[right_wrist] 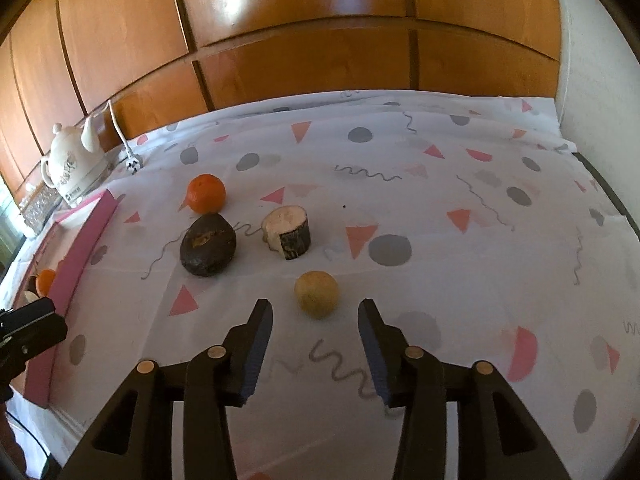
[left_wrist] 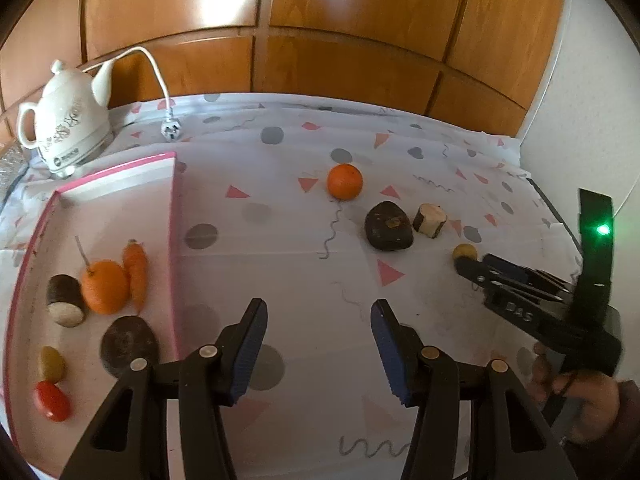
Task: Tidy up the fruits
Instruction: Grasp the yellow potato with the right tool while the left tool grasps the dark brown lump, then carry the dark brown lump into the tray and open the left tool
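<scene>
A pink-rimmed white tray (left_wrist: 173, 216) at the left holds an orange (left_wrist: 105, 287), a carrot (left_wrist: 136, 274), a cut dark piece (left_wrist: 64, 300), a dark avocado (left_wrist: 128, 344), a yellowish fruit (left_wrist: 52, 364) and a red tomato (left_wrist: 51, 400). On the cloth lie an orange (right_wrist: 206, 193), a dark avocado (right_wrist: 208, 245), a cut piece (right_wrist: 287, 232) and a small yellow fruit (right_wrist: 317, 294). My right gripper (right_wrist: 316, 320) is open, its fingertips just short of the yellow fruit. My left gripper (left_wrist: 319, 316) is open and empty over the cloth beside the tray.
A white teapot-style kettle (left_wrist: 66, 120) with its cord and plug (left_wrist: 170, 130) stands at the back left. Wooden cabinet doors (left_wrist: 320, 40) rise behind the table. The patterned cloth ends at the right edge (right_wrist: 608, 188).
</scene>
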`<move>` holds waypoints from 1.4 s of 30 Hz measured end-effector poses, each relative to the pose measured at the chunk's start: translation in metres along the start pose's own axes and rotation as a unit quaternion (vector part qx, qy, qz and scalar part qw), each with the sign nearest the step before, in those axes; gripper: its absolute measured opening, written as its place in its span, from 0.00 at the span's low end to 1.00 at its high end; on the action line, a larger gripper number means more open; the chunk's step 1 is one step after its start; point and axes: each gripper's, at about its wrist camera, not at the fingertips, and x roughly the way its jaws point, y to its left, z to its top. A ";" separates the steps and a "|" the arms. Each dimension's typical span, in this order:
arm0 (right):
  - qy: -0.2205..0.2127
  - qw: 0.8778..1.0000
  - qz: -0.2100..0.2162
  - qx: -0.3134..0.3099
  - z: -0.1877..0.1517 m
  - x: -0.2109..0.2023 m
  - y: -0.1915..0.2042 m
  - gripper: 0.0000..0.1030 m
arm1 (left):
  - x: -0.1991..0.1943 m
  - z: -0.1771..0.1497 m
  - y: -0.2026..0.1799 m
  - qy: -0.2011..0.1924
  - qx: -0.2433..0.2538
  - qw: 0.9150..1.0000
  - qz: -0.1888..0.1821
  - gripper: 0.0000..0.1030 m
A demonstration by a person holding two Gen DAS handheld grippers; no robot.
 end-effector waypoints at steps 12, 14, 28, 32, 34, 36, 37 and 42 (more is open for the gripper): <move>-0.001 1.000 -0.003 -0.012 0.003 0.018 0.001 0.25 | 0.035 0.021 -0.020 0.022 -0.018 0.999 -0.021 0.53; -0.004 1.000 0.003 -0.006 0.001 0.017 -0.002 0.25 | 0.041 0.027 -0.027 0.021 -0.013 1.000 -0.020 0.54; -0.012 0.999 0.029 0.020 -0.002 0.018 -0.011 0.25 | 0.094 0.062 -0.065 0.024 0.012 1.000 0.000 0.68; -0.014 0.999 0.039 0.030 -0.003 0.019 -0.014 0.25 | 0.111 0.064 -0.066 0.033 0.018 0.999 0.009 0.68; -0.014 0.998 0.042 0.033 -0.003 0.019 -0.016 0.25 | 0.121 0.063 -0.067 0.039 0.029 0.999 0.021 0.62; -0.015 0.998 0.041 0.034 -0.003 0.019 -0.015 0.25 | 0.123 0.061 -0.066 0.038 0.033 0.999 0.018 0.45; -0.015 0.998 0.041 0.034 -0.003 0.019 -0.016 0.25 | 0.122 0.061 -0.065 0.037 0.034 0.999 0.017 0.45; -0.014 0.999 0.040 0.033 -0.003 0.019 -0.015 0.25 | 0.093 0.047 -0.056 0.021 0.019 1.000 0.003 0.45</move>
